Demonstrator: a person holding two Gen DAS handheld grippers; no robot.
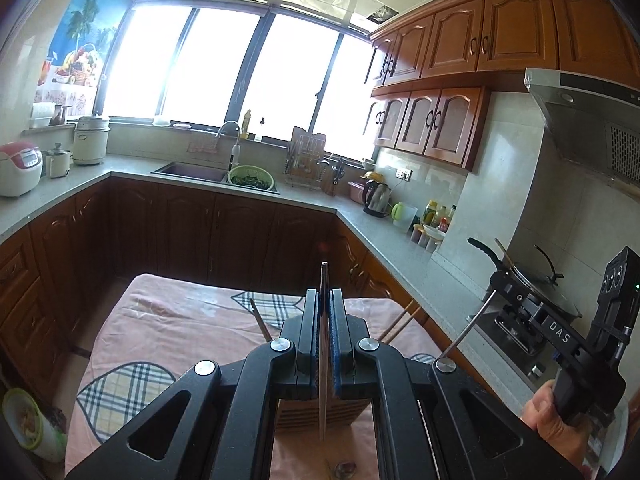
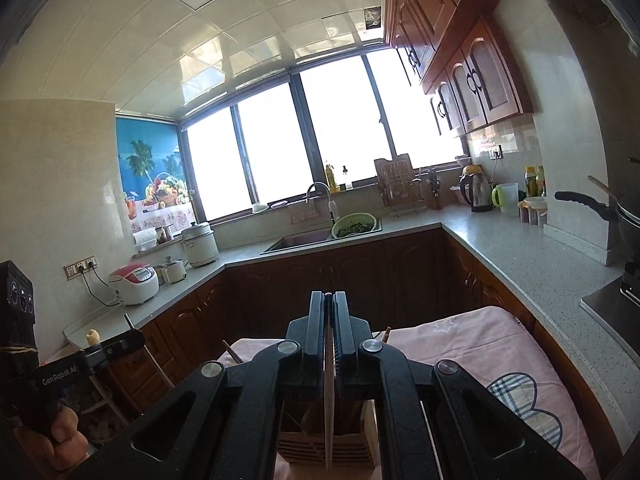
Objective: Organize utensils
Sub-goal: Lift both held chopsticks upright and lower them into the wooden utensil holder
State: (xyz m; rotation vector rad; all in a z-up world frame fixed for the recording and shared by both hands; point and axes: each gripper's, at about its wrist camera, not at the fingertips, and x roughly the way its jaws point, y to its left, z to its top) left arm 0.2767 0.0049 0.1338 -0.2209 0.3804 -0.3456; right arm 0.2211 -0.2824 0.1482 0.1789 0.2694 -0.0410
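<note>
Left wrist: tongs (image 1: 325,320) clamp upright chopstick (image 1: 323,392).

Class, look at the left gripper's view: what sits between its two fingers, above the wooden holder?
A thin utensil, seemingly a chopstick, stands clamped edge-on between the left gripper's fingers, its lower end reaching toward the wooden holder. The left wrist view shows it.

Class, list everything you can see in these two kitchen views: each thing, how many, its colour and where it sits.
Utensil holder: one, wooden, on the pink cloth below both grippers.
Chopsticks: one in each gripper, brown, upright over the holder; more lean in it.
Tablecloth: one, pink with plaid patches, over the table.
Rice cooker: one, white and red, left counter.
Kettle: one, steel, right counter.
Colander: one, green, in the sink.
Left gripper: black, shut on a chopstick.
Right gripper: black, shut on a chopstick.
</note>
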